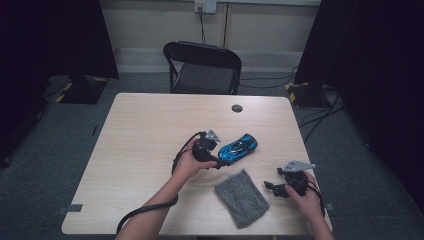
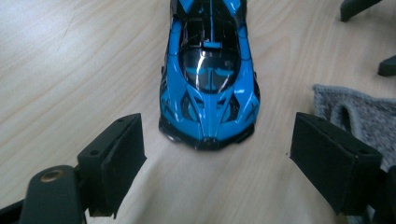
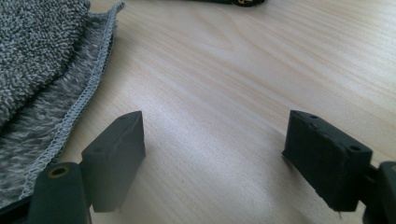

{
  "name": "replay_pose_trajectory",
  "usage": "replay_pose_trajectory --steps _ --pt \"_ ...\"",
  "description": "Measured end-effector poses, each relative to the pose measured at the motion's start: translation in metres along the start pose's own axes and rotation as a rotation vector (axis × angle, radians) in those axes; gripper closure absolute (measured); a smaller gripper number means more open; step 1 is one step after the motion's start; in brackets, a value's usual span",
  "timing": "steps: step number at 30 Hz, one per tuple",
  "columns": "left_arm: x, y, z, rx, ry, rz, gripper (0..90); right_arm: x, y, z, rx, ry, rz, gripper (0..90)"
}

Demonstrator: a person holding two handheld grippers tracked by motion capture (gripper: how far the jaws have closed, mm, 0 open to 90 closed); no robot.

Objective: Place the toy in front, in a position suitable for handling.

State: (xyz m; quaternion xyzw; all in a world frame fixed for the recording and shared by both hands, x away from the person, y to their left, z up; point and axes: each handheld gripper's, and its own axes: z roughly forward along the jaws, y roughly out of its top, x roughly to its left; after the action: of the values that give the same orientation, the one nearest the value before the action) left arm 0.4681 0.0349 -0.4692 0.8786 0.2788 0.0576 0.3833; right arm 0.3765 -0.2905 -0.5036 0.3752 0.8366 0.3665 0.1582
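So far nothing is gripped: my left gripper (image 2: 212, 154), jaws spread wide, faces the blue toy car (image 2: 208, 79) sitting just ahead between them on the table (image 1: 145, 130), untouched, while my right gripper (image 3: 215, 154), also spread, idles beside the grey cloth (image 3: 42, 70).

Dim overhead light, soft shadows
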Motion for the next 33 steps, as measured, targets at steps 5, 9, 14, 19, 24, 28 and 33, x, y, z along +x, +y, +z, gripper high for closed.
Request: replay_pose_trajectory --steps 5,9,14,19,24,28,33 --pt "-0.001 0.009 0.012 -0.006 0.004 0.013 17.4 0.0 0.0 0.0 0.0 0.0 -0.001 19.6" --pt "0.0 0.015 0.023 0.005 0.01 0.022 17.4 0.0 0.0 0.0 0.0 0.0 -0.001 19.6" --pt "-0.001 0.021 0.035 0.005 0.002 0.03 17.4 0.0 0.0 0.0 0.0 0.0 0.001 19.4" --pt "0.0 0.027 0.045 0.009 -0.001 0.031 17.4 0.0 0.0 0.0 0.001 0.0 -0.001 19.1" --pt "0.001 0.03 0.054 0.015 -0.008 0.034 16.9 0.0 0.0 0.0 0.001 0.0 -0.001 19.1" --pt "0.002 0.033 0.061 0.021 -0.007 0.029 17.0 0.0 0.0 0.0 0.001 0.0 -0.001 19.1" --pt "-0.001 0.038 0.069 0.032 -0.002 0.054 16.6 0.0 0.0 0.0 0.001 0.0 -0.001 19.1"
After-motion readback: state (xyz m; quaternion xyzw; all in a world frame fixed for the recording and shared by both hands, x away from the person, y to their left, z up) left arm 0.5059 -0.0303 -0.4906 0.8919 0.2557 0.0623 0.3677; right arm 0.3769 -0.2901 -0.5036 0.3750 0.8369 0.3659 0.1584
